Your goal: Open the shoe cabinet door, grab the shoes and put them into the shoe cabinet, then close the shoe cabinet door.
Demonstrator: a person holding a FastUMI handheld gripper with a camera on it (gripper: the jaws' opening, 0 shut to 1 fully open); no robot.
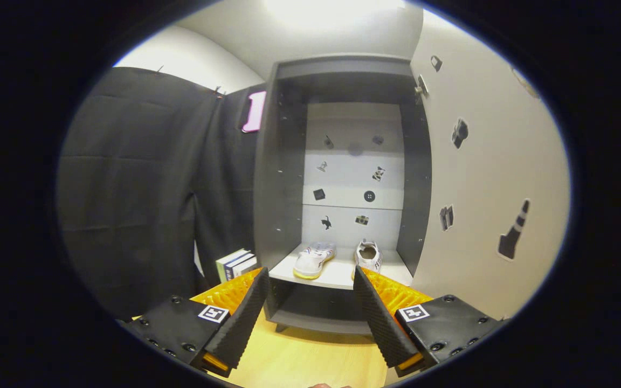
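Nearest item: one gripper (pixel 310 283), and I am holding it with its two fingers spread wide, gripping nothing, low in the frame. One finger (pixel 243 318) is sitting at lower left, the other at lower right.

Beneath them: one pale wooden floor (pixel 299 361), running up to the cabinet's foot at bottom centre.

Ahead, in the gap between the fingertips: one dark grey shoe cabinet (pixel 283 178), standing upright at centre frame. Its one door (pixel 483 178) is hanging swung fully open at the right, showing me its pale inner face with several small dark stickers.

Inside, on the one light shelf (pixel 337 275) just beyond the fingertips: two white shoes, a pair, sitting side by side and slightly apart. The left shoe (pixel 314 259) is pointing its toe toward me; the right shoe (pixel 368 256) is showing its opening.

Beside the cabinet's left foot: about three books (pixel 236 263), standing upright.

Farthest: black cloth wall (pixel 138 188) filling the left, white ceiling glowing at top centre.
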